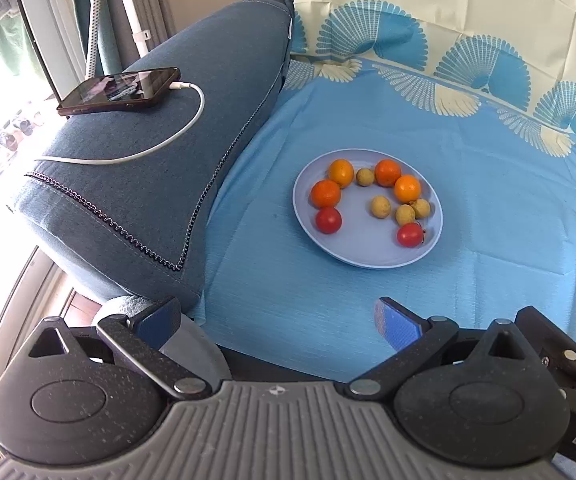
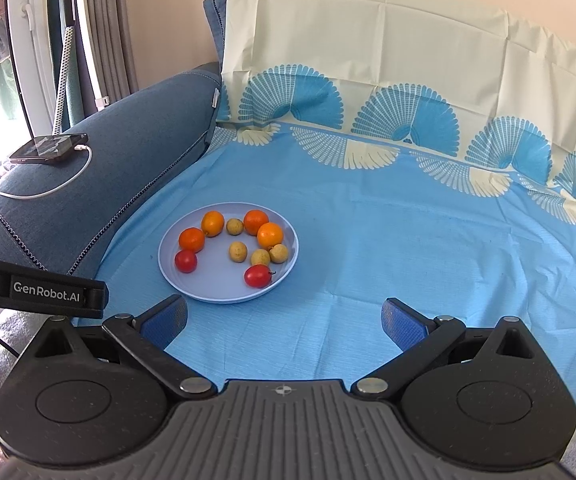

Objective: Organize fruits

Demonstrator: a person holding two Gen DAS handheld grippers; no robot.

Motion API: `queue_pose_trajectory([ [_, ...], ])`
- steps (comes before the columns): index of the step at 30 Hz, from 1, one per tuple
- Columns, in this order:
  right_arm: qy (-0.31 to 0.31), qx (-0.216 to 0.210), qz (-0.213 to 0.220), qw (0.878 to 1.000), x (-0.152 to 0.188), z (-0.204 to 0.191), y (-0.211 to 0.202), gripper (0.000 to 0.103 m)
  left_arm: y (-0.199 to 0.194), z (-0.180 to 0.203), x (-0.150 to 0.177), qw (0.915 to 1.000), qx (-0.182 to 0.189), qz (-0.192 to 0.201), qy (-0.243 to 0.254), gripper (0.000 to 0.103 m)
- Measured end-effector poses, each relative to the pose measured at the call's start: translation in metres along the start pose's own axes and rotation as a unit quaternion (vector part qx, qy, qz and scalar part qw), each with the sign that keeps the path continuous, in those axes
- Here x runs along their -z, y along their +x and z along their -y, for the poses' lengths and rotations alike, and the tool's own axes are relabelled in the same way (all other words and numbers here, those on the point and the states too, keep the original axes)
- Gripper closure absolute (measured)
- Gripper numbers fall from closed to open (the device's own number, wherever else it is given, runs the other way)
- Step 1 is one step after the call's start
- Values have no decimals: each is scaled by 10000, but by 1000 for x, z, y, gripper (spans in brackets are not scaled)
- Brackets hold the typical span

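Hovering spread wide and empty, the left tool and right tool risk rolling round fruit off the shallow plate on the soft sofa cover

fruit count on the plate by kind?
On the plate:
Oranges: 4
Red tomatoes: 2
Small yellow-brown fruits: 4
Total: 10

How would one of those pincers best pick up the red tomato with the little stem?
Probably from above: close the right gripper across the round middle of the stemmed tomato, fingers left and right. Its sides are bare; a longan crowds behind and the plate rim sits close in front.
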State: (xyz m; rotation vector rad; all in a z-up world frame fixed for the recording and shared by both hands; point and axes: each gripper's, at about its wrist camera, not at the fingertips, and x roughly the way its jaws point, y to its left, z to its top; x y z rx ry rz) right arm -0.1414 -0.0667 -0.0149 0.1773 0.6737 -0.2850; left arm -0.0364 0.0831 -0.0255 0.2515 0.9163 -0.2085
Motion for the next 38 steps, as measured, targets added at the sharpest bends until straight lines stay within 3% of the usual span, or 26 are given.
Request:
queue_pose_trajectory([
  [38,7,7,-2,10000,0,-1,2,1,4,5,2,9999,-7,-135,92,0],
])
